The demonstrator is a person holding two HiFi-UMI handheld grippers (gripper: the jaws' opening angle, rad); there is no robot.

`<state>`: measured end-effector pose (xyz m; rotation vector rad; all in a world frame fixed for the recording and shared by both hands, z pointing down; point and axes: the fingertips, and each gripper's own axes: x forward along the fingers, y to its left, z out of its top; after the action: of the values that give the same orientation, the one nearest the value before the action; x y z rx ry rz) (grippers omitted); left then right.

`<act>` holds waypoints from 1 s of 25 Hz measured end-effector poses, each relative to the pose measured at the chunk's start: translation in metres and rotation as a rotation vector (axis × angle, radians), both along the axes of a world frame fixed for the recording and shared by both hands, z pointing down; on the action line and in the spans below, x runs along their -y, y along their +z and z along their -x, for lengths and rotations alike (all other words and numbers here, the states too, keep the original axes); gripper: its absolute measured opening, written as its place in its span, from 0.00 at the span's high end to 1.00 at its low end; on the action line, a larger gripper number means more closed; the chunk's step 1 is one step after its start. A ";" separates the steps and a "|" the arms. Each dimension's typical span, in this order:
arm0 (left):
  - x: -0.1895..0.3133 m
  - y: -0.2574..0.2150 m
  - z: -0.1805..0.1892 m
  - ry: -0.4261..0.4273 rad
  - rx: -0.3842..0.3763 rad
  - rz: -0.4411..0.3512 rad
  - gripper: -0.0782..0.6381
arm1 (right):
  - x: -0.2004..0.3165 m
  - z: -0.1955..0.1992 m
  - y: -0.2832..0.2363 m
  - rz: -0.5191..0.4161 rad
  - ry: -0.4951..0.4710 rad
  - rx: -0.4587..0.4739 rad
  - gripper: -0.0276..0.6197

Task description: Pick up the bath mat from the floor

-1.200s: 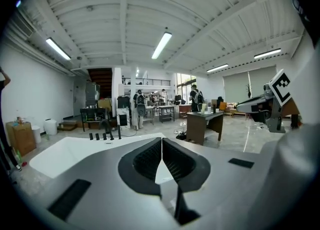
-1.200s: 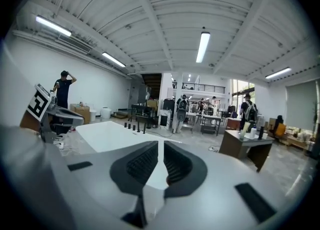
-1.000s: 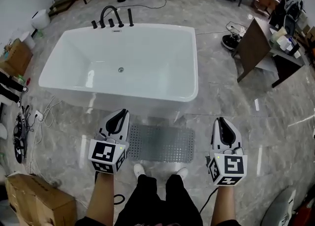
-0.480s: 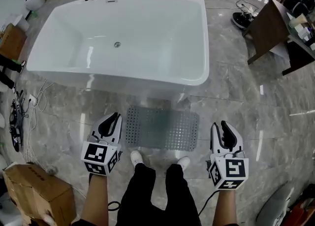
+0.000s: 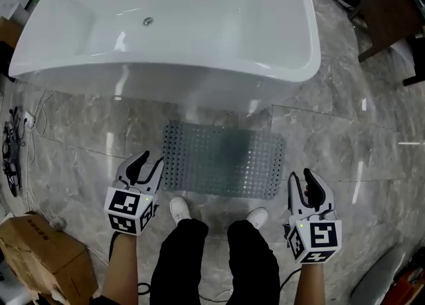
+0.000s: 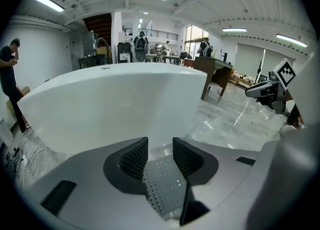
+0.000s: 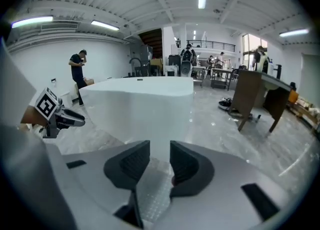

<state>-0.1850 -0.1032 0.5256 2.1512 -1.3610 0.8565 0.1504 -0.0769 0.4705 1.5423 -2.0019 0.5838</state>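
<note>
Bath mat (image 5: pixel 222 159): grey, perforated, lying flat on the marble floor (image 5: pixel 358 157). It sits just in front of the bathtub (image 5: pixel 166 31), and its far long edge is close to the tub's near wall. Its long axis runs left to right, parallel to that wall. The person's shoes (image 5: pixel 178 208) stand just behind its near long edge, roughly centred on it.

Key relation: the mat lies ahead of both grippers and between them, one short end towards each. The left gripper (image 5: pixel 147 163) is the nearer. In the head view its tips sit just beside the mat's near left corner, though I cannot tell their height above the floor. The right gripper (image 5: pixel 301 177) is outboard of the right short edge and a little further back, near that corner but apart from it.

Pose: both forearms reach forward and down, with the marker cubes facing up and the jaws pointing away from the body towards the tub.

Left gripper view: jaws parted and opening. Nothing is between the pads, and only the mat's holes (image 6: pixel 162 184) show through the gap, down on the floor.

Right gripper view: the same, jaws parted and opening on nothing, with the mat (image 7: pixel 150 194) visible below.

Judgement: approach stage, no contact with the mat yet. Each gripper probably needs to go down and inward to its own short edge.

Cardboard box (image 5: pixel 40 250) at lower left, well clear of the work.
</note>
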 end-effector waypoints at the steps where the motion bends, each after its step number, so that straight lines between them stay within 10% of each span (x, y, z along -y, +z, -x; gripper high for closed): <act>1: -0.002 0.023 0.001 0.005 0.010 0.016 0.69 | -0.002 -0.001 0.021 0.013 -0.005 0.002 0.75; 17: -0.010 0.369 0.072 -0.052 0.163 0.211 0.51 | -0.027 -0.050 0.367 0.212 0.056 -0.017 0.60; 25: -0.017 0.470 0.104 -0.048 0.243 0.262 0.49 | -0.040 -0.056 0.472 0.256 0.037 -0.047 0.59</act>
<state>-0.2894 -0.0861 0.9958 1.8548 -1.3223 1.2358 0.2068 -0.0368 0.9430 1.4265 -1.7891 0.7786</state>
